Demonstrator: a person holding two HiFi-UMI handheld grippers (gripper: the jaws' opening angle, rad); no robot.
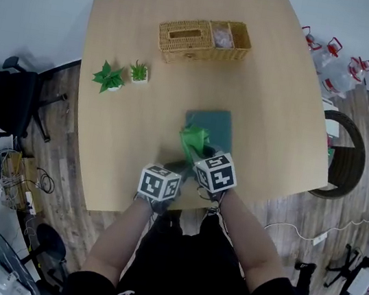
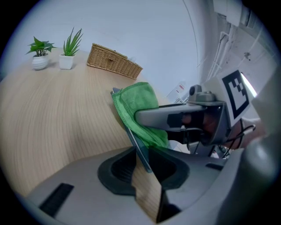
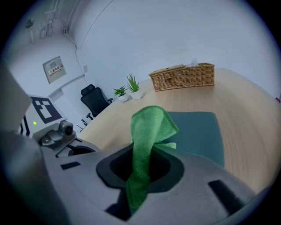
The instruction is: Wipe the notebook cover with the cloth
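A teal notebook [image 1: 213, 122] lies flat on the wooden table [image 1: 118, 126], near the front edge. A green cloth [image 1: 192, 140] hangs bunched over its near left part. My right gripper [image 3: 142, 169] is shut on the cloth [image 3: 147, 132], whose free end stands up over the notebook [image 3: 197, 132]. My left gripper [image 2: 142, 165] is turned on its side at the notebook's near left corner. The cover's thin edge [image 2: 131, 132] runs between its jaws, held. Both marker cubes [image 1: 159, 183] [image 1: 215, 172] sit close together above the table's front edge.
A wicker basket [image 1: 202, 38] stands at the back of the table. Two small potted plants [image 1: 109, 77] [image 1: 139, 72] are at the left. A black office chair [image 1: 11, 102] is on the floor to the left, and a round dark stand [image 1: 343, 154] to the right.
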